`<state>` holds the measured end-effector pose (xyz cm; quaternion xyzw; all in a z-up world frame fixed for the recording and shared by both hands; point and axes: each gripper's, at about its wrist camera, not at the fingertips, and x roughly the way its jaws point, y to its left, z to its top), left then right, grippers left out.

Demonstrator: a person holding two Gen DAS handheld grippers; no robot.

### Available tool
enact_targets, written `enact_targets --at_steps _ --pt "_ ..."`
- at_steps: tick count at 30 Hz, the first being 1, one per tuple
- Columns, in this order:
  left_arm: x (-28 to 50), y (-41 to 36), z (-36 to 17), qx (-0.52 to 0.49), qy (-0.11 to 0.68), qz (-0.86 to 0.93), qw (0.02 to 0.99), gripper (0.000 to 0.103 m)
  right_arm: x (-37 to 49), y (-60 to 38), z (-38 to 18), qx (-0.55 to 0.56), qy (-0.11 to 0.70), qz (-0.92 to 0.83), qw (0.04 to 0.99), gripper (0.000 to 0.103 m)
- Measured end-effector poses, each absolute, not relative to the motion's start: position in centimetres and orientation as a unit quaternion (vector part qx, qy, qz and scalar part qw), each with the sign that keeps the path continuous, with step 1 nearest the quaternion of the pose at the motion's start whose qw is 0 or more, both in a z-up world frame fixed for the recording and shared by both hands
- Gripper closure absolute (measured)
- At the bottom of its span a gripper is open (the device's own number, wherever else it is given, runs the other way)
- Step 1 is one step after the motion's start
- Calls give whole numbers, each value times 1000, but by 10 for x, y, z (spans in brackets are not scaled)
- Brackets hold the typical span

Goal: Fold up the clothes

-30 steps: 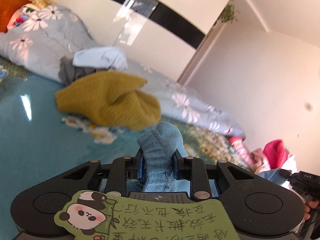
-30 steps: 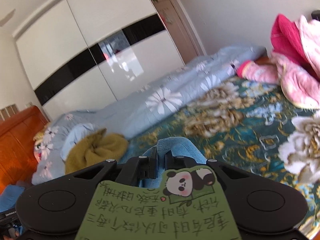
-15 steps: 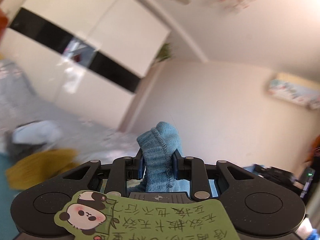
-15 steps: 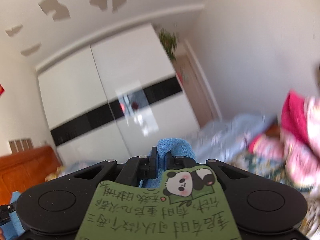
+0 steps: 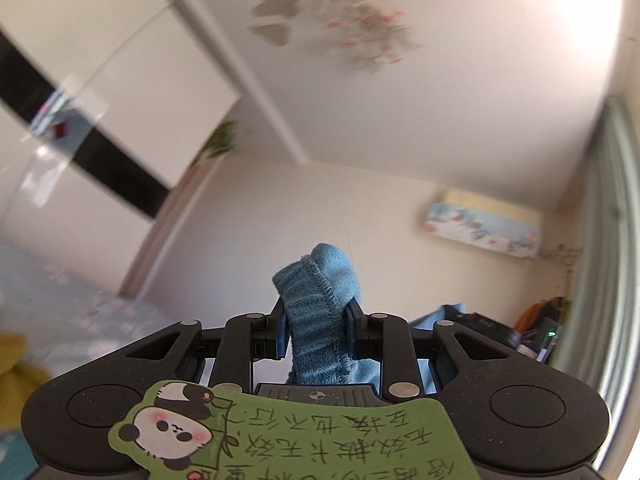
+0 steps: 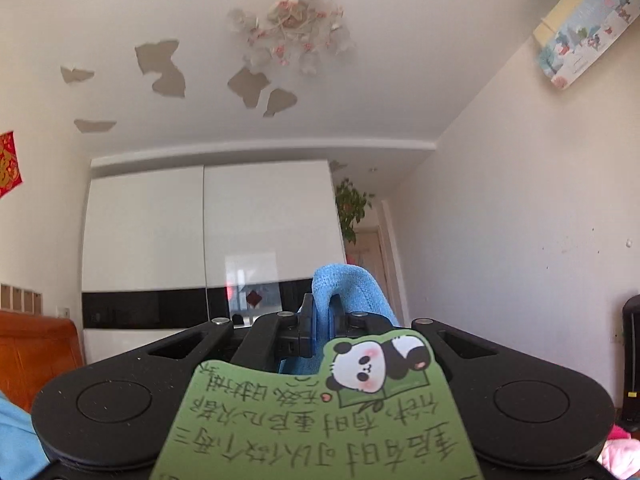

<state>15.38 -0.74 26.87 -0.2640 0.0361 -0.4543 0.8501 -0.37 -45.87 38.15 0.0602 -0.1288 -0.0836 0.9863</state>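
A blue garment (image 5: 320, 300) with a stitched hem bulges up between the fingers of my left gripper (image 5: 316, 330), which is shut on a thick fold of it. In the right wrist view my right gripper (image 6: 320, 328) is shut on a thinner fold of the same blue garment (image 6: 348, 288), which drapes over to the right of the fingers. Both grippers are raised and tilted up towards the walls and ceiling. More blue cloth (image 6: 16, 440) shows at the lower left edge. How the garment hangs below is hidden.
A white wardrobe (image 6: 208, 240) with a black band fills the far wall, beside a plant (image 6: 352, 208) and a doorway. A yellow garment (image 5: 12, 364) lies at the lower left on the pale quilt (image 5: 60, 304). An orange headboard (image 6: 36, 352) stands left; pink cloth (image 6: 620, 452) lower right.
Both grippers have risen and tilted upward with the blue garment in them. The bed and the clothes pile have dropped out of view, and walls and ceiling now fill both views.
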Motion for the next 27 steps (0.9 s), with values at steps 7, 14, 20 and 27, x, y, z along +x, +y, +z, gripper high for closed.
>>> enact_targets --at_steps 7,14,20,27 --pt "212 40 156 -302 172 -330 878 80 84 -440 277 104 1 -42 994 97" --pt "242 110 55 -325 286 -206 878 80 180 -408 131 176 149 -2 973 97" --pt "279 139 40 -331 293 -145 885 80 249 -374 85 166 204 11 965 97" --pt "313 139 19 -334 298 -105 888 80 308 -347 115 118 146 39 981 97"
